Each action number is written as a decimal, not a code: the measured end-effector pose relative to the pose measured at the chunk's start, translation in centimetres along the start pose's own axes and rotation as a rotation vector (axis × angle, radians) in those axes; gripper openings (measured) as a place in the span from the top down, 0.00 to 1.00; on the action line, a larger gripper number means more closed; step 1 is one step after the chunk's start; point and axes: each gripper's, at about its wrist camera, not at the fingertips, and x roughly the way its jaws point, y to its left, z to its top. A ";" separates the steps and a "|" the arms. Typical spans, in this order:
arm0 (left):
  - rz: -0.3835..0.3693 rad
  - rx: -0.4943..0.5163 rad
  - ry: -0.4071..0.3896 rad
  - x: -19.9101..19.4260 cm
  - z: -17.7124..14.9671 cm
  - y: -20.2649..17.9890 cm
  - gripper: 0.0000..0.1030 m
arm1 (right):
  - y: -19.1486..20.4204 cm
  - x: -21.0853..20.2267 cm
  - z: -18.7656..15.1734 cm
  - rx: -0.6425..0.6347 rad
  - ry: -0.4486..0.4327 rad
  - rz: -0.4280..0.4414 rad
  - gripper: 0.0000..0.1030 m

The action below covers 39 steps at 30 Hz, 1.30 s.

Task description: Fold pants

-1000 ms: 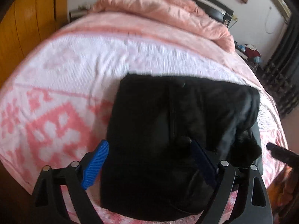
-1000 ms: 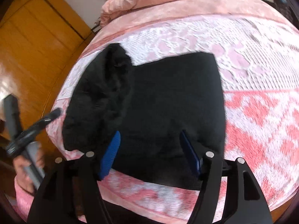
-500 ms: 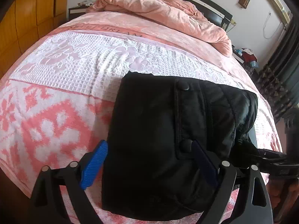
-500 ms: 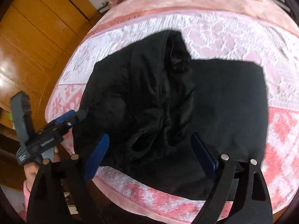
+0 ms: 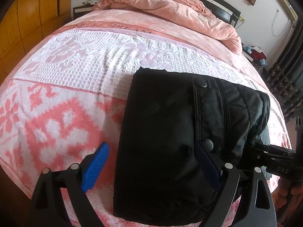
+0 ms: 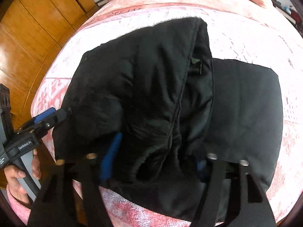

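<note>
**Kid:** Are the pants (image 5: 166, 141) folded yet?

**Me:** Mostly, I think. They lie on the bed (image 5: 75, 79) in a thick black stack, right in front of both my tools. One side of the stack looks flat and neat. The other side is puffy, and a flap with a seam lies bunched on top of it.

**Kid:** What is your left tool (image 5: 151, 162) doing?

**Me:** It hangs over the near edge of the pants with its jaws wide. One blue pad (image 5: 95, 167) is out over the bed cover, beside the stack. The other pad is over the black cloth, near a round button (image 5: 208, 144). It is not pinching anything.

**Kid:** And your right tool (image 6: 157, 160)?

**Me:** That one points down at the puffy part, near the edge of the bed. Its jaws are closing now, with the lumpy black cloth between them. The picture there is blurry and dark, so I cannot tell if the pads press the cloth yet.

**Kid:** So what is left to do?

**Me:** My guess is one more fold, or just some tidying. The puffy flap needs to be pulled flat so the stack is even. The near edge hangs close to the side of the bed, so I would go slowly and not drag the whole stack off.

**Kid:** Is anything else on the bed?

**Me:** A rumpled pink blanket (image 5: 170, 9) is far ahead of my tools, up by the headboard. It is well apart from the pants.
</note>
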 end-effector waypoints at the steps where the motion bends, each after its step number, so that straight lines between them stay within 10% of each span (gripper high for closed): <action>1: 0.002 0.003 -0.002 0.0 0.0 -0.1 0.11 | -0.1 -0.1 -0.1 0.000 -0.006 0.006 0.53; 9: -0.008 0.030 -0.035 -1.5 0.2 -1.3 0.11 | -0.4 -2.1 -1.0 -0.009 -0.068 0.038 0.73; 39: -0.057 0.125 -0.054 -3.5 0.4 -6.9 0.08 | -8.9 -11.5 -2.9 0.106 -0.181 0.066 0.77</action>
